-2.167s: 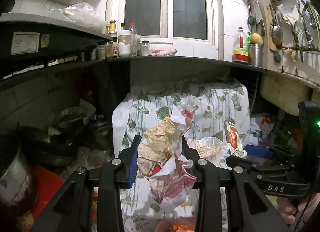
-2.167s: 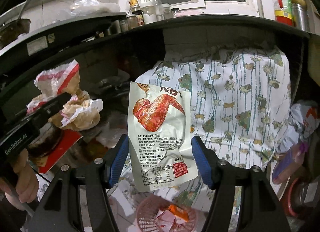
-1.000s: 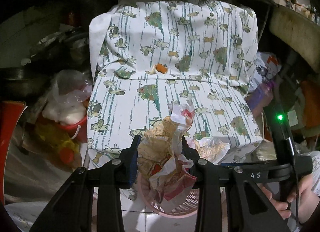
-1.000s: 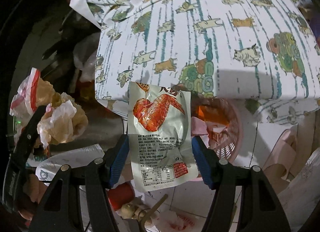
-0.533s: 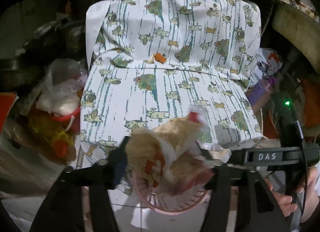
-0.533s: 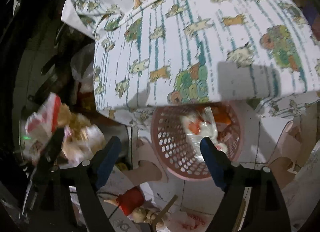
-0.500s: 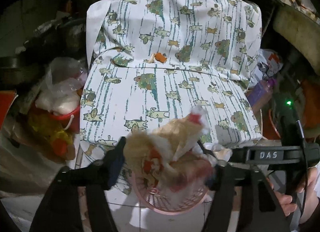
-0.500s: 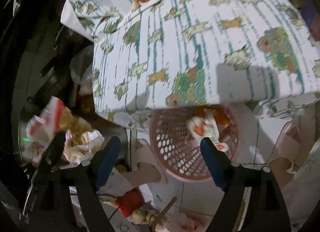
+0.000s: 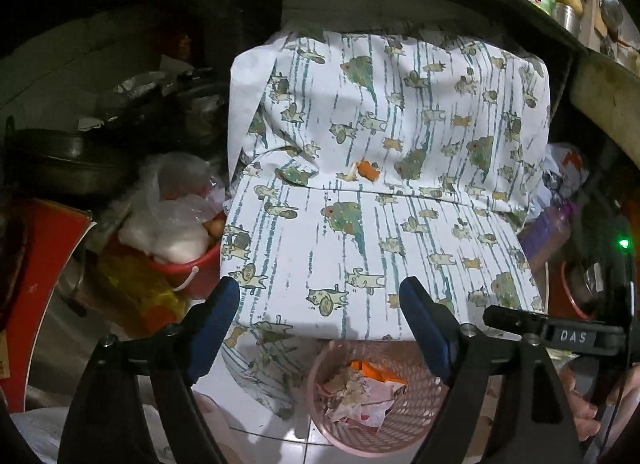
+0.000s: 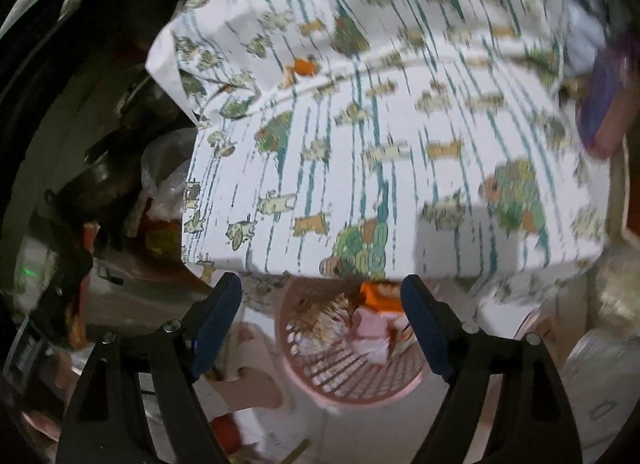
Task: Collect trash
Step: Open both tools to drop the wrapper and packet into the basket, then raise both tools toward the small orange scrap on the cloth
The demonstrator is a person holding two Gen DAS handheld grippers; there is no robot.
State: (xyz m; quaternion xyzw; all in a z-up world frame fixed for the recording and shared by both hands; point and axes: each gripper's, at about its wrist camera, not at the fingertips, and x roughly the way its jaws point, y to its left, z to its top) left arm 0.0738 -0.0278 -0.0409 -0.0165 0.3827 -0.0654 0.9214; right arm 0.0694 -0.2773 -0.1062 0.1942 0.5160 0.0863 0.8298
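1. The left gripper (image 9: 319,326) is standing wide open with nothing between its blue pads (image 9: 214,322); its jaws have just been opening.
2. The right gripper (image 10: 321,326) is also gaping wide and holding nothing; its jaws have just been opening too.
3. The basket (image 9: 424,424), pink and perforated, is sitting on the tiled floor, partly tucked under the front edge of the cloth (image 9: 360,223).
4. The trash (image 9: 356,396), crumpled wrappers in white, brown and orange, is lying inside the basket, below both grippers.
5. In the right wrist view the basket (image 10: 340,376) is showing between the fingers with the trash (image 10: 368,328) in it, though this view is blurring.
6. An orange scrap (image 9: 367,169) is lying on the cloth, up by its fold, well apart from the basket.
7. A red bucket (image 9: 188,268) with a clear bag (image 9: 176,199) is sitting just left of the cloth.
8. A hand (image 9: 600,412) is gripping the right gripper's handle at the lower right of the left wrist view.
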